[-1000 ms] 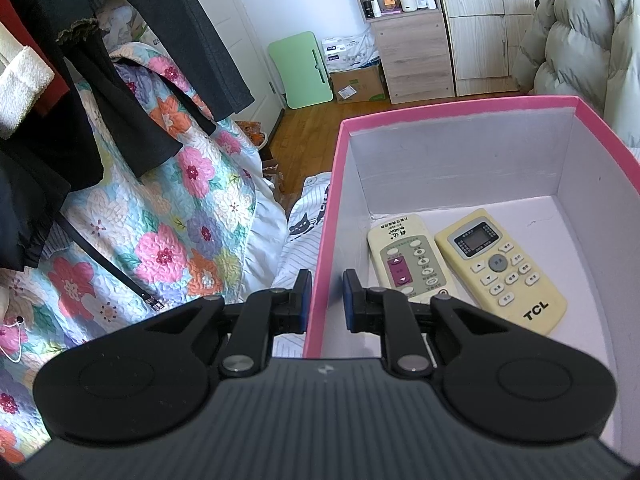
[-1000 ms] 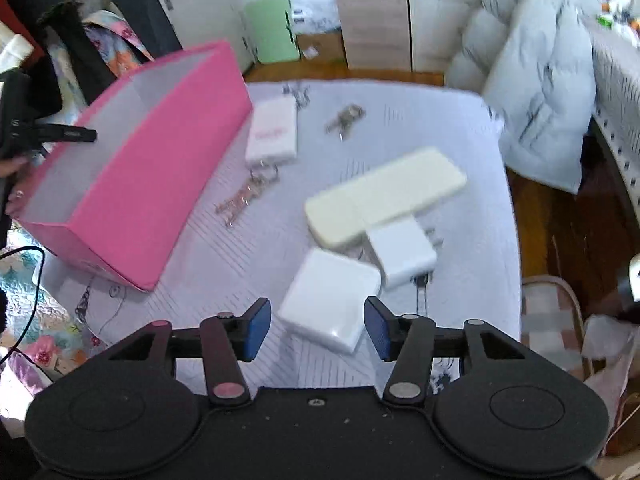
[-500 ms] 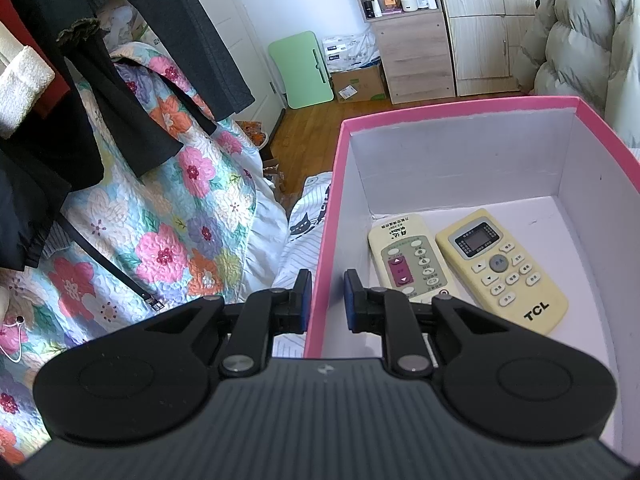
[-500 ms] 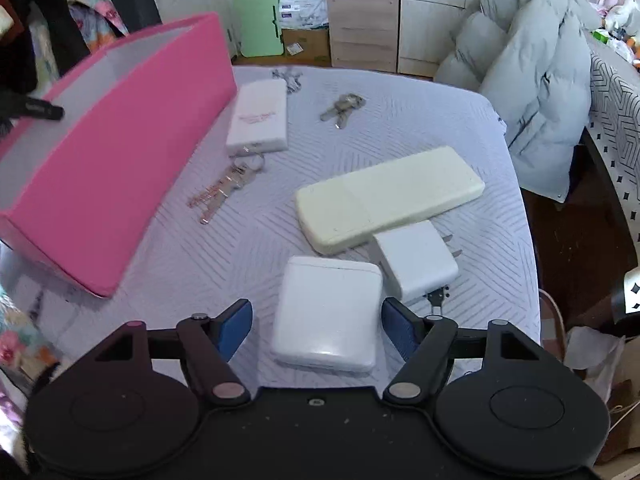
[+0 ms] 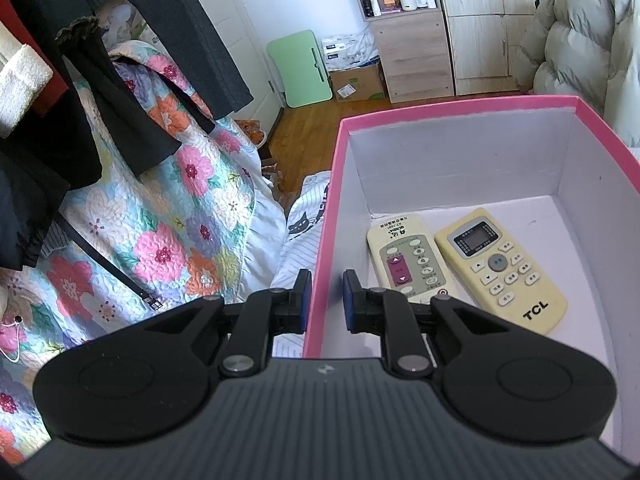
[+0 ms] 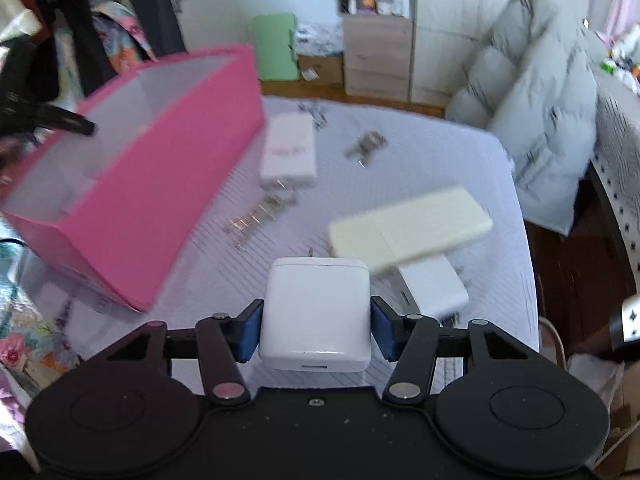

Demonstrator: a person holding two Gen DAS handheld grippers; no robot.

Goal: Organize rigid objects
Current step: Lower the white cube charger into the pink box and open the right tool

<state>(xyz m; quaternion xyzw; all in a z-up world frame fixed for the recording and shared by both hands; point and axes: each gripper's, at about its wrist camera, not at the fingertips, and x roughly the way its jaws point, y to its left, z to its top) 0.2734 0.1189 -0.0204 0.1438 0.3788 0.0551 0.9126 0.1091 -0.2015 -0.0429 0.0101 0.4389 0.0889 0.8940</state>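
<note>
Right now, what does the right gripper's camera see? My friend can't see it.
The right gripper is closing its blue pads on a white square plastic charger above a pale quilted bed. A pink cardboard box sits to the left.

Two remotes (image 5: 464,264) lay side by side in the box (image 6: 168,208) at my left. Right of the box, on the bed (image 6: 440,152), lay keys (image 6: 368,146), a long case (image 6: 412,226) and a charger (image 6: 434,290) before it.

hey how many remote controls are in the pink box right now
2. A white remote lies beside the left wall of the pink box, and a yellow TCL remote lies just right of it. The gripper hides the nearest floor.
</note>
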